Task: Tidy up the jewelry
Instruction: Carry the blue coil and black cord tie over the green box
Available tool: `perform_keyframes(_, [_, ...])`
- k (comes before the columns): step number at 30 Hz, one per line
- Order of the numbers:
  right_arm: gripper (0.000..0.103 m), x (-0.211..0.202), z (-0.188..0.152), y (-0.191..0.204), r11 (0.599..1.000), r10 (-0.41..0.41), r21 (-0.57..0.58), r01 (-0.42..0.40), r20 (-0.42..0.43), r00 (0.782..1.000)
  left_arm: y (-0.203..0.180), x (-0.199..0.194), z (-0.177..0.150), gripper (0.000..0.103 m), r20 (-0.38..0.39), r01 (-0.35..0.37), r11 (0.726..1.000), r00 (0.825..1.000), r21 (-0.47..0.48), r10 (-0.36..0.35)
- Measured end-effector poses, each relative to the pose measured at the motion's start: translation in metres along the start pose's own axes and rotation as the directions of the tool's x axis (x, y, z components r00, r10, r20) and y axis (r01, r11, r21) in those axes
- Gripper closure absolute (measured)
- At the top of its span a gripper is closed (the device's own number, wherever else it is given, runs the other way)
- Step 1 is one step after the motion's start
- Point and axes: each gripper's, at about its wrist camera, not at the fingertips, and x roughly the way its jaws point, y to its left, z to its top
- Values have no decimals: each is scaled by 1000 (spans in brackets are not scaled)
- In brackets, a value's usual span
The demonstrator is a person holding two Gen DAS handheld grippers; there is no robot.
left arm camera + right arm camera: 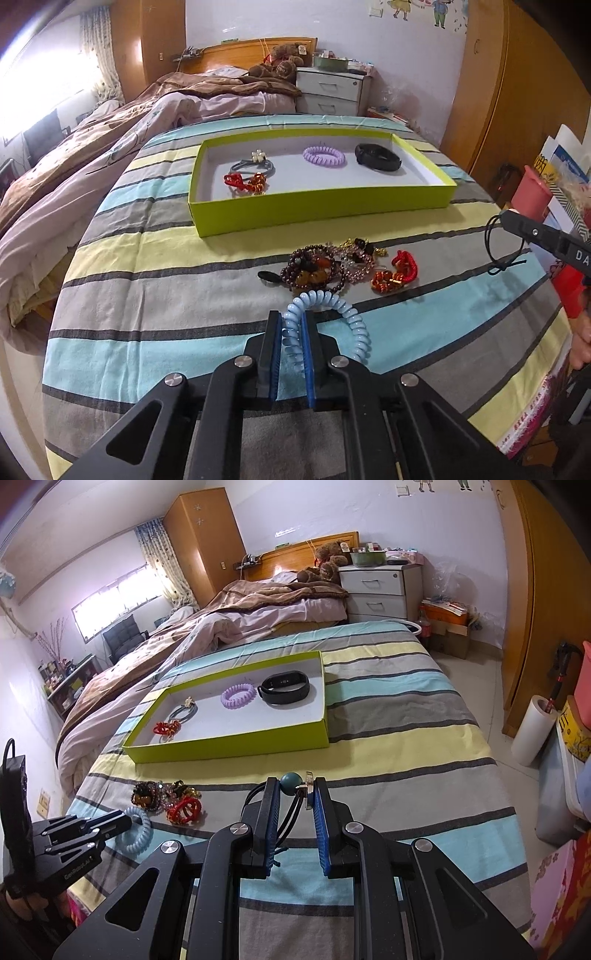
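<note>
Both grippers carry hair ties toward the shallow lime-green cardboard tray (321, 212) at twelve o'clock on the striped bedspread (166, 280). The left gripper (292, 323) is clamped on a pale-blue spiral hair tie (332, 314); the right gripper (293, 805) pinches a black elastic cord with a teal bead (289, 781), its jaws partly apart. Best lifted clear of the tangled bead bracelets (325, 267), then released over bare tray floor.

Lower left of the right wrist view: the left gripper (110, 821) bears "GenRobot.AI" in white along its side. Right edge of the left wrist view: the right gripper (517, 221) shows the letters "DA", cut off by the frame.
</note>
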Motion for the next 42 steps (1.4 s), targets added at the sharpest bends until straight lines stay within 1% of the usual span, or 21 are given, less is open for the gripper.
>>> perform_keyframes(3, [84, -3, -1, 4, 1000, 3, -4, -3, 9, 1000, 4, -10, 2, 93, 23, 18, 1000, 1000, -13, -18])
perform_keyframes(8, [84, -8, 2, 9, 1000, 5, -9, -5, 21, 1000, 9, -20, 8, 93, 46, 26, 999, 999, -25, -25])
perform_keyframes(11, [84, -10, 7, 12, 1000, 11, -8, -11, 26, 1000, 12, -24, 16, 93, 59, 44, 998, 997, -39, -42])
perform_keyframes(14, [84, -9, 12, 15, 1000, 12, -12, -12, 29, 1000, 13, -29, 24, 93, 79, 47, 998, 996, -38, -44])
perform_keyframes(17, [84, -8, 17, 18, 1000, 13, -17, -12, 31, 999, 14, -34, 33, 93, 98, 72, 997, 993, -42, -68])
perform_keyframes(19, [84, -7, 19, 18, 1000, 13, -19, -12, 32, 999, 14, -32, 35, 93, 89, 60, 998, 994, -28, -57])
perform_keyframes(23, [84, -4, 17, 17, 1000, 17, -17, -16, 26, 1000, 25, -17, 27, 93, 33, 52, 997, 998, -62, -50])
perform_keyframes(26, [84, 1, 15, 16, 1000, 21, -13, -21, 13, 1000, 30, -5, 19, 91, -4, 42, 996, 999, -75, -43])
perform_keyframes(27, [84, 2, 15, 17, 1000, 21, -15, -21, 10, 1000, 30, -1, 17, 87, -19, 40, 996, 999, -74, -42])
perform_keyframes(28, [84, 3, 15, 16, 1000, 22, -17, -22, 6, 1000, 30, 3, 15, 77, -33, 41, 997, 999, -67, -43])
perform_keyframes(29, [84, 4, 16, 16, 1000, 23, -17, -23, 3, 1000, 30, 7, 14, 71, -45, 35, 997, 998, -70, -39])
perform_keyframes(30, [84, 5, 16, 16, 1000, 24, -17, -23, 2, 1000, 30, 11, 13, 59, -53, 25, 997, 998, -72, -28])
perform_keyframes(31, [84, 5, 16, 16, 1000, 22, -18, -22, 3, 1000, 29, 14, 12, 55, -58, 15, 998, 998, -66, -19])
perform_keyframes(32, [84, 5, 16, 16, 1000, 23, -17, -22, 3, 1000, 28, 19, 11, 55, -70, 3, 998, 997, -61, -8])
perform_keyframes(34, [84, 6, 16, 16, 1000, 22, -14, -22, 3, 1000, 25, 22, 11, 55, -66, -22, 999, 998, -31, 20])
perform_keyframes(36, [84, 6, 16, 16, 1000, 20, -13, -20, 1, 1000, 24, 23, 12, 55, -64, -29, 999, 998, -29, 27])
perform_keyframes(38, [84, 7, 16, 15, 1000, 18, -13, -18, 1, 1000, 23, 23, 12, 60, -60, -37, 999, 998, -23, 36])
perform_keyframes(40, [84, 7, 17, 15, 1000, 17, -10, -17, 2, 1000, 22, 22, 13, 81, -58, -32, 999, 998, -16, 31])
perform_keyframes(41, [84, 7, 17, 14, 1000, 17, -9, -17, 3, 1000, 23, 22, 13, 85, -57, -28, 999, 998, -20, 27])
perform_keyframes(42, [84, 7, 18, 13, 1000, 16, -9, -16, 3, 1000, 24, 22, 14, 92, -58, -24, 999, 998, -25, 22])
